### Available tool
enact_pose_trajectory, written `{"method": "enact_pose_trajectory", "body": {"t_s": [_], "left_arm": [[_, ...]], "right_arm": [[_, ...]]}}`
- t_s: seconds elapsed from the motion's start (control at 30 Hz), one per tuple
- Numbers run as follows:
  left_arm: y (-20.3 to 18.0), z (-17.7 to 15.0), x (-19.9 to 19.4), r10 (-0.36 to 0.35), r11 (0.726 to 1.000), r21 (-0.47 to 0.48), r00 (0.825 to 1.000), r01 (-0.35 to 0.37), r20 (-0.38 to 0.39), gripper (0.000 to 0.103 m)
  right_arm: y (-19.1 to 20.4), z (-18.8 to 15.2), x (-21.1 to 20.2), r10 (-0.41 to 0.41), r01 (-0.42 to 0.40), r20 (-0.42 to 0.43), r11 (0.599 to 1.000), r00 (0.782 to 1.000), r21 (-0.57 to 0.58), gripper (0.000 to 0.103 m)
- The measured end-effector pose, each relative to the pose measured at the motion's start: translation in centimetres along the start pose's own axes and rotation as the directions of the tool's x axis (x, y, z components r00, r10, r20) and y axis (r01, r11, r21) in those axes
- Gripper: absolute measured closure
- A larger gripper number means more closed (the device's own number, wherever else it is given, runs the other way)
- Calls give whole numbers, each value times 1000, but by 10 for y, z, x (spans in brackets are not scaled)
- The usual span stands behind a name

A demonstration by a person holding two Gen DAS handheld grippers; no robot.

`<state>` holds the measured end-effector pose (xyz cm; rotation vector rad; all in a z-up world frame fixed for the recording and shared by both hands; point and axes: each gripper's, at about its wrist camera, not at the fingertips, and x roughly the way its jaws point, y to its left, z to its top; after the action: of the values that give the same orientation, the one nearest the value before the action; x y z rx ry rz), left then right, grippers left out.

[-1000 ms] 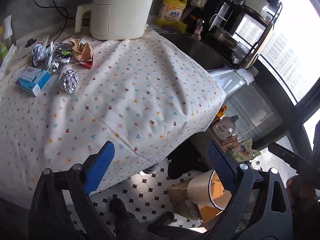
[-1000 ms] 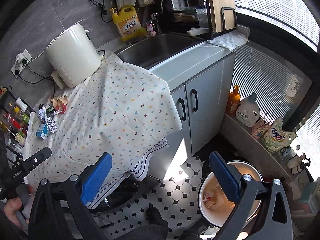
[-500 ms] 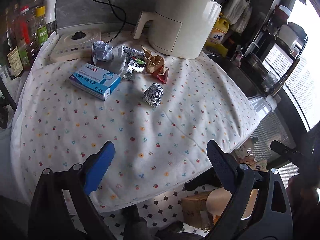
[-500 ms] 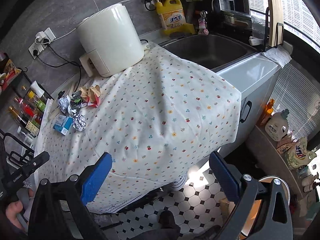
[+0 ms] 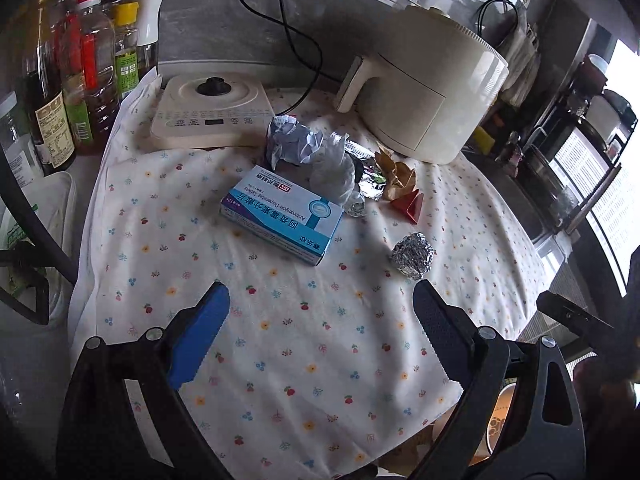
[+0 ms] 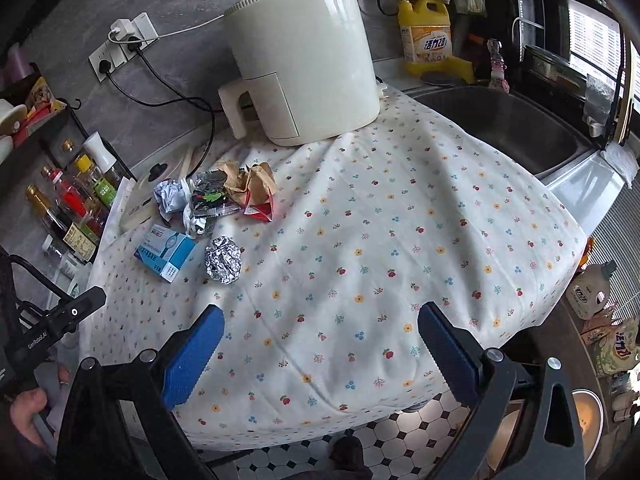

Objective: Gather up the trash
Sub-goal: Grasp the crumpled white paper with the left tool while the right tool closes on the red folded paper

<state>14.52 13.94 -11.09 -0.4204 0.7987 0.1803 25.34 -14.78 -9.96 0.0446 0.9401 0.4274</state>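
Trash lies on a flower-print tablecloth (image 5: 280,320). A blue-and-white medicine box (image 5: 282,219) lies just ahead of my left gripper (image 5: 320,312), which is open and empty above the cloth. A foil ball (image 5: 413,255) sits to the box's right. Behind them lie crumpled white paper (image 5: 294,145), a white plastic wad (image 5: 334,170), brown paper (image 5: 398,176) and a red wrapper (image 5: 410,205). My right gripper (image 6: 320,332) is open and empty, farther back; it sees the box (image 6: 166,255), foil ball (image 6: 224,260) and brown paper (image 6: 250,180).
A cream air fryer (image 5: 424,100) stands at the back, with an induction cooker (image 5: 212,110) and several bottles (image 5: 80,72) to its left. A sink (image 6: 500,128) lies right of the cloth. A bin (image 6: 586,412) stands on the tiled floor at lower right.
Both grippers have swung left and up from the floor and bin side toward the table. The left one has closed in on the trash pile, with the box now just ahead.
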Motion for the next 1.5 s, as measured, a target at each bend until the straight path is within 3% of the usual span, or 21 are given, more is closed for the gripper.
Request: {"method": "enact_pose_trajectory", "body": {"t_s": [0.2, 0.67, 1.03, 1.2, 1.5], "left_arm": [[19, 21, 10, -1, 1000, -14, 1000, 1, -5, 16], [23, 71, 49, 23, 997, -75, 1000, -22, 17, 23], [24, 114, 95, 50, 990, -130, 999, -49, 10, 29], [27, 121, 113, 68, 989, -132, 998, -69, -10, 31], [33, 121, 144, 71, 988, -133, 995, -79, -69, 34]], "right_arm": [[20, 18, 15, 11, -11, -8, 1000, 1000, -17, 9], [29, 70, 71, 95, -100, -82, 993, 992, -59, 23], [42, 105, 143, 166, -190, -215, 977, 962, -96, 31], [54, 110, 167, 182, -221, -256, 966, 949, -133, 33], [68, 109, 194, 181, -240, -314, 957, 932, -161, 45]]}}
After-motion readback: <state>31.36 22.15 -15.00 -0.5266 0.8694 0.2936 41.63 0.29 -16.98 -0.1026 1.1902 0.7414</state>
